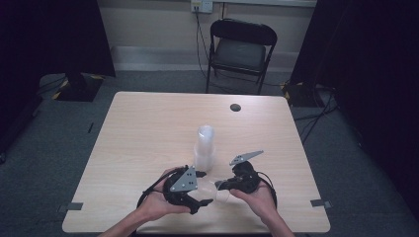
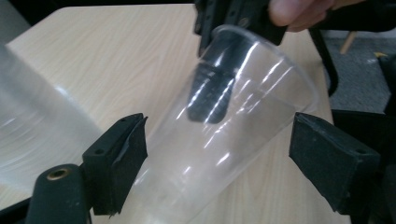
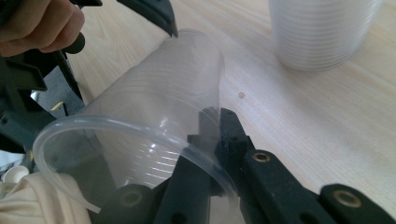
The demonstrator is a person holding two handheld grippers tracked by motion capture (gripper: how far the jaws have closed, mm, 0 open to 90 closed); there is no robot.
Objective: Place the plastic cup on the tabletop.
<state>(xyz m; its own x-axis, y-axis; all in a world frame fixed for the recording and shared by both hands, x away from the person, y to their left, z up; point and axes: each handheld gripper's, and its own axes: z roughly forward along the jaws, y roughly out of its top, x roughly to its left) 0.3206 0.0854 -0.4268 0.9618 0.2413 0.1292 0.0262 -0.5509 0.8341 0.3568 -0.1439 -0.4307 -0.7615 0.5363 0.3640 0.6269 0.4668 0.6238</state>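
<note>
A clear plastic cup [image 1: 221, 195] lies tilted on its side between the two hands, near the table's front edge. My right gripper [image 3: 215, 119] is shut on the cup's [image 3: 154, 107] wall at the rim, one jaw inside and one outside. In the left gripper view that inner jaw shows dark through the cup [image 2: 252, 126]. My left gripper [image 2: 217, 140] is open, its pads either side of the cup's lower body, the right pad [image 2: 322, 154] standing apart from it. A tall stack of clear cups [image 1: 205, 148] stands upright just behind both grippers.
The light wooden table [image 1: 148, 128] has a small black round hole cover [image 1: 235, 107] near its far edge. A black folding chair [image 1: 242, 49] stands behind the table. The cup stack [image 3: 322, 32] is close to the right gripper, and the same stack [image 2: 28, 130] is beside the left.
</note>
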